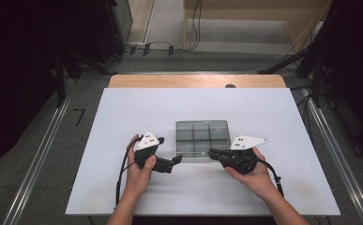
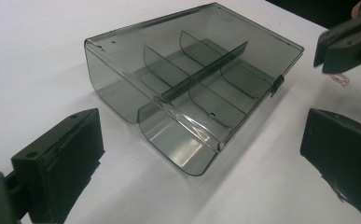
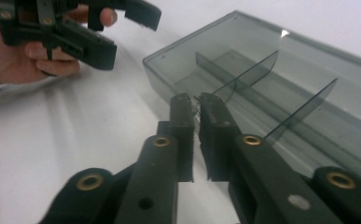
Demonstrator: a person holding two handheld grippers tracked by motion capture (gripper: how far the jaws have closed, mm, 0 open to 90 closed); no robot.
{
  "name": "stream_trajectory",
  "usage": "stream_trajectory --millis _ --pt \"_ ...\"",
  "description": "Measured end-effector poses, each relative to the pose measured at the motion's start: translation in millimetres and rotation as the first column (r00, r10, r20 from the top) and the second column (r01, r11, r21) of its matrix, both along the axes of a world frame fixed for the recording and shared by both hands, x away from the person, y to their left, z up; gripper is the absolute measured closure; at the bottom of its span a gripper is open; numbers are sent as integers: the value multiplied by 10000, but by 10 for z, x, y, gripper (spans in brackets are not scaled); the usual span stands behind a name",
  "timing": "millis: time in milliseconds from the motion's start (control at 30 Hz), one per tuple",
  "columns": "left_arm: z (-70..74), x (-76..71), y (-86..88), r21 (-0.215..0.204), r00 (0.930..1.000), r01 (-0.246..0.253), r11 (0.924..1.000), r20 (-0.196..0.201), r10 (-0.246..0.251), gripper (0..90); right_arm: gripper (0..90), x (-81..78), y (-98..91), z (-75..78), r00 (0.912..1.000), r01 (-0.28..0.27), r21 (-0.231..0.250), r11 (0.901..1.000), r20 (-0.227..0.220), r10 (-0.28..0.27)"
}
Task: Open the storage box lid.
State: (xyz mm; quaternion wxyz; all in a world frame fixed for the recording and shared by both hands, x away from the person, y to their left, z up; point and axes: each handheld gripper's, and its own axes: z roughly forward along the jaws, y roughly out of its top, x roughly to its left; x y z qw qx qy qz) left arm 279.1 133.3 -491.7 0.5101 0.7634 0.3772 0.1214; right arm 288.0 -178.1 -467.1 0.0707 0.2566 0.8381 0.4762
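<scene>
Smoky grey see-through plastic: the divided box (image 1: 202, 138) sits near the middle of the white table (image 1: 123, 108), just ahead of your two hands and between them. In the high view it reads close to square, slightly wider than deep, with its edges square to the table's edges. One long divider runs side to side and shorter ones cross it, making compartments. In the left gripper view (image 2: 187, 98) a curved lip and a small clip at one edge show. No brand, label or writing can be read on it.

Your left gripper (image 1: 175, 160) rests beside the box's near left corner, jaws spread wide, nothing between them; in its own view the box lies ahead between the two jaws without touching them. Your right gripper (image 1: 212, 153) is at the near right edge, jaws drawn together to a thin slit. In the right gripper view (image 3: 195, 106) the tips meet at the box's near wall; whether they pinch it I cannot tell.
</scene>
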Motion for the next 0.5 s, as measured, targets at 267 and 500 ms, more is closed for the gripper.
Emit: stream_trajectory --millis 267,500 --pt "-15 -20 -10 -1 10000 -40 10000 -3 40 0 884 -5 145 -196 9994 -234 -678 9974 -258 217" --pt "-65 -60 2 -16 9999 -41 10000 -137 41 0 884 23 222 -332 9986 -133 -1191 9928 -516 72"
